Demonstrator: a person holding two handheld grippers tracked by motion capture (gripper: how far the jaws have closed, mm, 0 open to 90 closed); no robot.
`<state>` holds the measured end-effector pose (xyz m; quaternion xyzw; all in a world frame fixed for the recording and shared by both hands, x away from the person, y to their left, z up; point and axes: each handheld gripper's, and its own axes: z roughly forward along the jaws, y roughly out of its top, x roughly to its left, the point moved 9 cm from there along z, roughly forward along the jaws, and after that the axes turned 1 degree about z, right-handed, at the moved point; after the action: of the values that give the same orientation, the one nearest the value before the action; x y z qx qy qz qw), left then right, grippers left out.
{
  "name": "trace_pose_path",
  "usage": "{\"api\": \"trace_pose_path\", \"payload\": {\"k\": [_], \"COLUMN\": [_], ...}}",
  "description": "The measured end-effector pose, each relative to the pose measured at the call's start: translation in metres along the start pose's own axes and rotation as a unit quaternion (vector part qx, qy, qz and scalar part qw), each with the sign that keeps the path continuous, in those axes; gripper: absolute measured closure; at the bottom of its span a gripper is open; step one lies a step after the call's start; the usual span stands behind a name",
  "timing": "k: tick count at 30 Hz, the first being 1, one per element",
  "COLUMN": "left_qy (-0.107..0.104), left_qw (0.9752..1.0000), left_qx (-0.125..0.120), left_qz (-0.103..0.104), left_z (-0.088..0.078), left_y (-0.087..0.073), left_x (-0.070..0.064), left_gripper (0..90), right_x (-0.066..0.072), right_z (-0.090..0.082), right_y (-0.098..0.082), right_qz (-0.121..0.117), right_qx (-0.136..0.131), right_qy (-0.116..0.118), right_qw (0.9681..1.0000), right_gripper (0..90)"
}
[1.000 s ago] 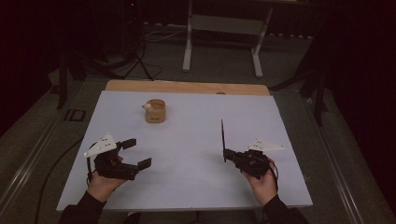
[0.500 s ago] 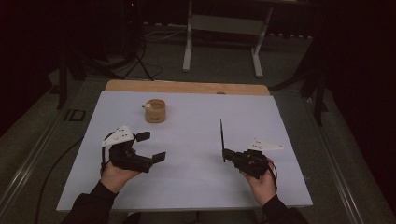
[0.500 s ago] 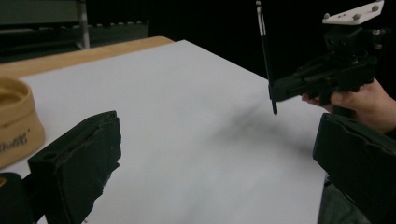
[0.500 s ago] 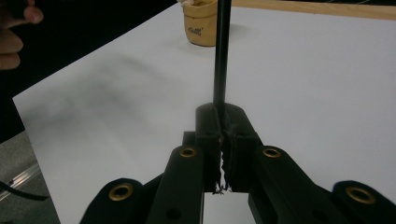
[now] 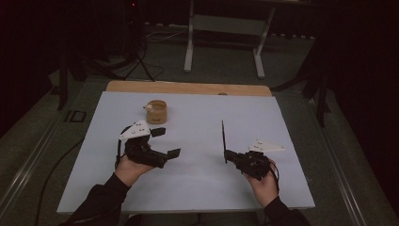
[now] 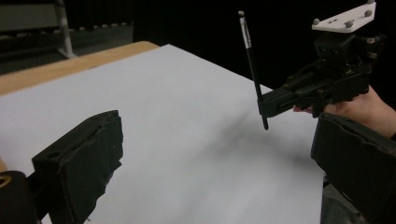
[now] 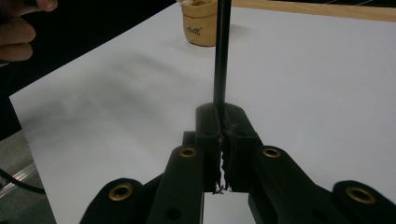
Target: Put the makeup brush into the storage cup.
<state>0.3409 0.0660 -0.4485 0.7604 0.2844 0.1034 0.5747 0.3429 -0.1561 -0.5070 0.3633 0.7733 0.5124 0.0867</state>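
**A dark recording studio or lab**

The room looks like a lab set up for recording. A white sheet (image 5: pixel 197 183) covers a wooden table (image 5: pixel 188 87) on grey carpet (image 5: pixel 42 141), with black surroundings all round. A metal stand (image 5: pixel 223 28) rises behind the table, and cables (image 5: pixel 141 70) trail across the floor near a floor socket (image 5: pixel 75 116).

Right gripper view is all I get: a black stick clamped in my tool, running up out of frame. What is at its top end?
Observer: In the left gripper view the black stick ends in a pale band with a small knob.
Operator: Is the left tool holding anything?
Observer: No, the left tool stands open and empty.
Operator: Where is it from the cup?
Observer: On the person's side of the tan cup, apart from it.
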Motion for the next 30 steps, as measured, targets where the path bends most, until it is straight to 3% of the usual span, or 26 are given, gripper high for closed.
{"api": "trace_pose_path", "payload": {"k": [10, 16, 20, 23, 30], "left_qy": [-0.012, -0.013, -0.017, -0.007, -0.016], "left_qw": [0.9998, 0.9996, 0.9997, 0.9999, 0.9995], "left_qx": [-0.016, -0.024, -0.016, -0.008, -0.023], "left_qz": [0.010, -0.005, -0.009, -0.012, -0.017], "left_z": [0.025, 0.043, 0.056, 0.066, 0.084], "left_y": [0.019, 0.029, 0.033, 0.034, 0.038], "left_x": [-0.012, -0.020, -0.025, -0.028, -0.038], "left_gripper": [6.3, 14.3, 15.1, 17.7, 27.7], "right_x": [0.002, 0.003, 0.002, 0.002, 0.002], "right_z": [-0.001, 0.000, 0.000, -0.001, 0.000], "right_y": [0.002, 0.001, 0.001, 0.001, 0.001], "right_qz": [-0.016, -0.021, -0.022, -0.023, -0.026], "right_qx": [-0.008, -0.007, -0.008, -0.009, -0.008], "right_qy": [-0.002, -0.003, -0.004, -0.004, -0.005], "right_qw": [0.9998, 0.9997, 0.9997, 0.9997, 0.9996], "right_gripper": [86.0, 86.0, 86.0, 86.0, 86.0]}}
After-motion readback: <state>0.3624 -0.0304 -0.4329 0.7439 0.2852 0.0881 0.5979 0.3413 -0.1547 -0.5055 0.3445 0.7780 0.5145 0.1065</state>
